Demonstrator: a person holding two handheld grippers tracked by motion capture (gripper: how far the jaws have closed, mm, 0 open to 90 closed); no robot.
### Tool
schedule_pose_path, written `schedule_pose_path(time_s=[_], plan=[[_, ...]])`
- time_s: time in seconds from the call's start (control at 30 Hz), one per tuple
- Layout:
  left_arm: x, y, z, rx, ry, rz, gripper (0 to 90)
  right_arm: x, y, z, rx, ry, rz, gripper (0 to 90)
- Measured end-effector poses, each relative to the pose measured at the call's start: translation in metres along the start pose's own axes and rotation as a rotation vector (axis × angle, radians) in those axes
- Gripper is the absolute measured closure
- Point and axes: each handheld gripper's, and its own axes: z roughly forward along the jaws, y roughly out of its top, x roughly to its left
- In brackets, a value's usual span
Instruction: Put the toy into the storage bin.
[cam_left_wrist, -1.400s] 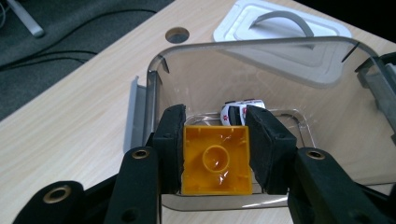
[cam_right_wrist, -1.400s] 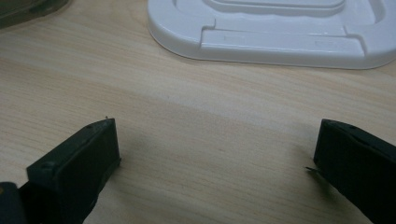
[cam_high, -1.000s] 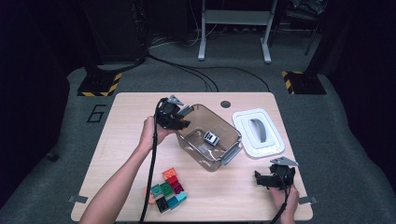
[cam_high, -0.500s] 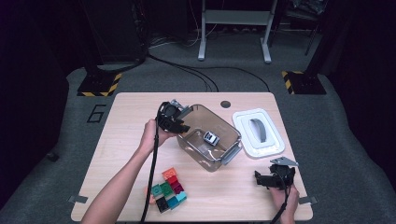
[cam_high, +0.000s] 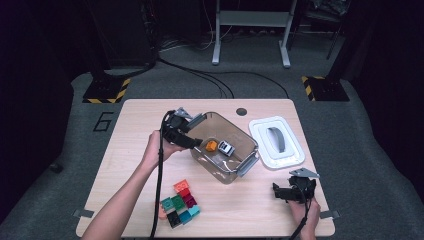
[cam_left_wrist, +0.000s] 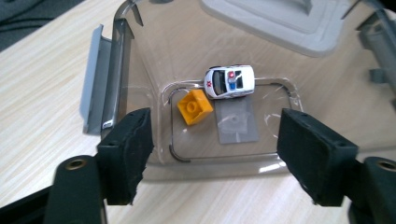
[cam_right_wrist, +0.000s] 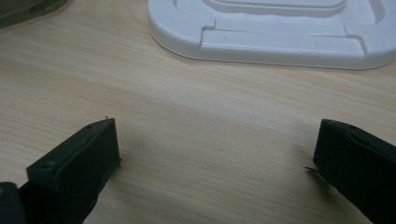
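Observation:
A clear plastic bin (cam_high: 220, 171) stands in the middle of the table. On its floor lie an orange brick (cam_high: 211, 145) and a white toy police car (cam_high: 226, 147), side by side. My left gripper (cam_high: 197, 141) hovers over the bin's left rim. Its jaws have just been opening and now stand open with nothing between them. In the left gripper view the orange brick (cam_left_wrist: 195, 107) and the car (cam_left_wrist: 229, 81) lie beyond the open gripper (cam_left_wrist: 212, 140), inside the bin (cam_left_wrist: 149, 56). My right gripper (cam_high: 276, 192) rests open over bare wood near the front right, its open jaws (cam_right_wrist: 215, 149) holding nothing.
The bin's white lid (cam_high: 277, 142) lies to the right of the bin, just ahead of the right gripper (cam_right_wrist: 280, 28). A cluster of several coloured bricks (cam_high: 180, 204) sits near the table's front edge, left of centre. Cables trail from both grippers.
The left gripper's jaws have opened and the orange brick now lies on the bin's floor beside the car. The right hand has not moved.

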Motion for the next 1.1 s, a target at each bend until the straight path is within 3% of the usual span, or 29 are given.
schedule_pose_path(time_s=[0.23,0.6,0.77,0.9,1.1], plan=[[-0.001,-0.021,-0.019,-0.04,0.055,-0.015,15.4,0.0,0.0,0.0,0.0,-0.001,0.001,0.0],[0.007,-0.071,-0.022,-0.024,0.056,-0.057,14.2,0.0,0.0,0.0,0.0,-0.002,0.003,0.0],[0.01,-0.094,-0.013,0.024,0.029,-0.074,14.9,0.0,0.0,0.0,0.0,-0.002,0.002,0.0],[0.005,-0.112,0.004,0.077,0.007,-0.074,15.8,0.0,0.0,0.0,-0.001,-0.003,0.002,0.0],[-0.001,-0.124,0.02,0.12,-0.004,-0.063,16.7,0.0,0.0,0.0,0.001,-0.004,0.004,0.0]])
